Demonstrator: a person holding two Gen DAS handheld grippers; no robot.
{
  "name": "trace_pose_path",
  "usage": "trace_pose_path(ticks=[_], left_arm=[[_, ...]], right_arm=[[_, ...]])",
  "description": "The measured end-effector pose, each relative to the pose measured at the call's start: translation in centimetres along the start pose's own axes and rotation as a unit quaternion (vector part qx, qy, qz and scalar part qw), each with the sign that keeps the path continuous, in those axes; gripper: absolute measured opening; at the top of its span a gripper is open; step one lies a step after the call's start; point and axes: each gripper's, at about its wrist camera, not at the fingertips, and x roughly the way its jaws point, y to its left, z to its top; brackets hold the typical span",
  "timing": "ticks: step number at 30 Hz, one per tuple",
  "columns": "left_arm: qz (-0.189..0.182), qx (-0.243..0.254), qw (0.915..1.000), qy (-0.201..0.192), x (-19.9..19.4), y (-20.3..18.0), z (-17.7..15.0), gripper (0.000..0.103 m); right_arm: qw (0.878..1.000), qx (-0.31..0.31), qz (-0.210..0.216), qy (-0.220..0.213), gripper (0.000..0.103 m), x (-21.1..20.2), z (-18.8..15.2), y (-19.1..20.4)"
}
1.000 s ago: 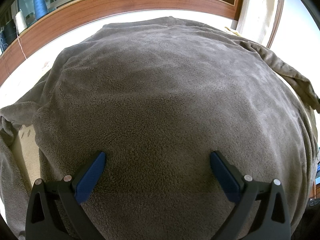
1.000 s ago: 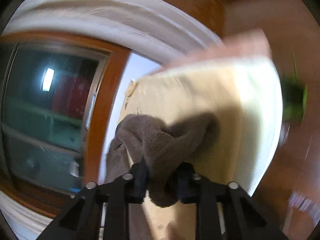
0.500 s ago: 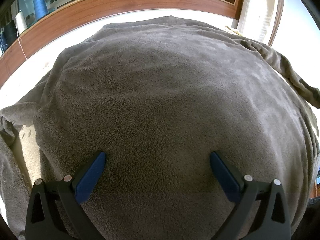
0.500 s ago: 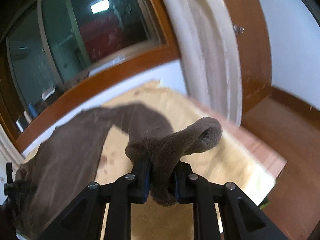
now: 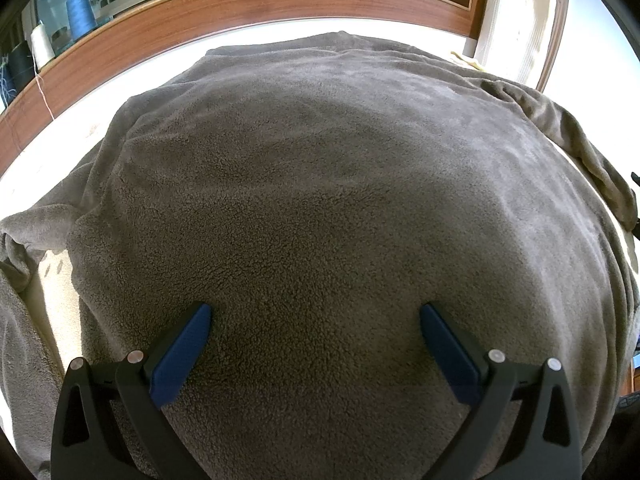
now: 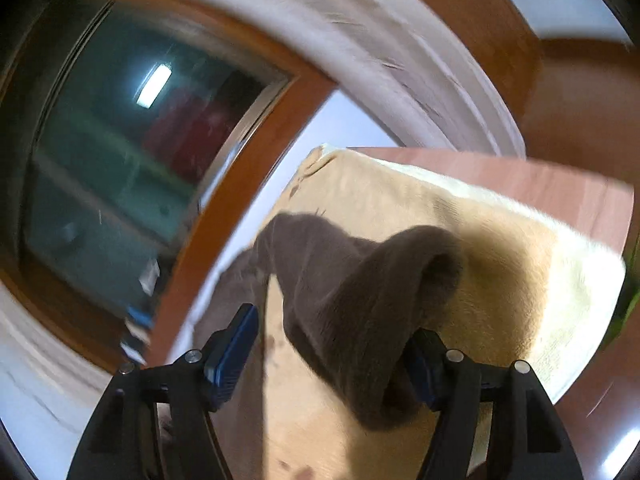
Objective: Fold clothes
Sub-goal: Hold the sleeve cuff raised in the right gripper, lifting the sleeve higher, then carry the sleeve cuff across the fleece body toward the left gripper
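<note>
fleece [image 5: 320, 200] covers table, sill [image 5: 280, 4] behind

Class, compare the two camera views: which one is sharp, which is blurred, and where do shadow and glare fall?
Left wrist view: sharp, the fleece garment evenly lit, pale surface beyond it overexposed. Right wrist view: motion-smeared window frame, sleeve casting a dark shadow on the cream cloth.

left wrist view is sharp for me, bright daylight washing the pale table [image 5: 24, 184] edges to near white, and the grey fleece [image 5: 320, 200] darkens into soft shadow near the bottom. fisheye bends the wooden sill [image 5: 280, 0] into an arc, corners go black. right wrist view is smeared with motion blur, the window [image 6: 120, 160] dim and teal with one ceiling light [image 6: 154, 85] reflected, the sleeve [image 6: 360, 300] casting a soft shadow on the cream cloth [image 6: 500, 260].
</note>
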Motion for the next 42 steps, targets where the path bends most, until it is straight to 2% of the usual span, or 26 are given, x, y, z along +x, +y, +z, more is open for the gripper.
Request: trace_pose_path(ticks=[2,4,7,12,15,17,18,20,21,22,25,26,27,30,33,38,42], left_arm=[[0.0,0.0,1.0,0.0,0.0,0.0,0.0,0.103],[0.0,0.0,1.0,0.0,0.0,0.0,0.0,0.103],[-0.001,0.0,1.0,-0.001,0.0,0.1,0.0,0.103],[-0.001,0.0,1.0,-0.001,-0.1,0.1,0.1,0.103],[-0.001,0.0,1.0,-0.001,-0.1,0.1,0.1,0.103],[-0.001,0.0,1.0,-0.001,-0.1,0.1,0.1,0.103],[-0.001,0.0,1.0,-0.001,-0.1,0.1,0.1,0.103],[-0.001,0.0,1.0,0.0,-0.1,0.1,0.1,0.103],[-0.001,0.0,1.0,0.001,-0.1,0.1,0.2,0.103],[-0.001,0.0,1.0,0.002,-0.1,0.1,0.2,0.103],[-0.002,-0.001,1.0,0.007,0.0,0.1,0.4,0.103],[-0.002,-0.002,1.0,0.01,0.1,0.1,0.5,0.103],[-0.004,-0.004,0.9999,0.014,0.1,0.1,0.6,0.103],[-0.031,-0.026,0.999,0.021,-0.5,0.4,1.5,0.103],[-0.08,-0.038,0.996,0.001,-2.0,0.0,2.8,0.103],[-0.089,0.005,0.9958,-0.022,-3.8,-2.4,5.0,0.103],[-0.113,0.005,0.9931,-0.032,-4.1,-3.3,5.8,0.103]], right_arm=[[0.999,0.014,-0.026,0.011,0.063,0.4,0.4,0.0],[0.996,-0.015,-0.083,0.03,0.035,1.4,0.4,1.5],[0.991,-0.064,-0.113,0.029,0.022,2.2,0.4,4.1],[0.981,-0.141,-0.117,-0.059,0.018,-0.3,3.1,9.7],[0.96,-0.197,-0.136,-0.145,0.018,-3.4,5.9,13.8],[0.947,-0.222,-0.148,-0.179,0.018,-4.4,7.5,15.6],[0.94,-0.236,-0.157,-0.189,0.018,-4.6,8.1,16.3],[0.929,-0.26,-0.194,-0.176,0.018,-2.9,9.3,16.5],[0.928,-0.264,-0.209,-0.161,0.018,-1.9,9.8,16.3],[0.931,-0.256,-0.213,-0.15,0.017,-1.3,10.3,15.9],[0.943,-0.217,-0.203,-0.151,0.017,-0.8,12.0,14.9],[0.942,-0.214,-0.196,-0.167,0.017,-1.2,12.3,15.2],[0.941,-0.22,-0.198,-0.164,0.017,-1.0,12.5,15.6],[0.943,-0.235,-0.202,-0.122,0.017,0.9,12.8,16.6],[0.95,-0.237,-0.17,-0.116,0.017,0.8,12.4,18.2],[0.951,-0.272,-0.109,-0.093,0.017,1.7,10.2,23.0],[0.948,-0.304,-0.066,-0.069,0.017,3.8,7.5,27.0]])
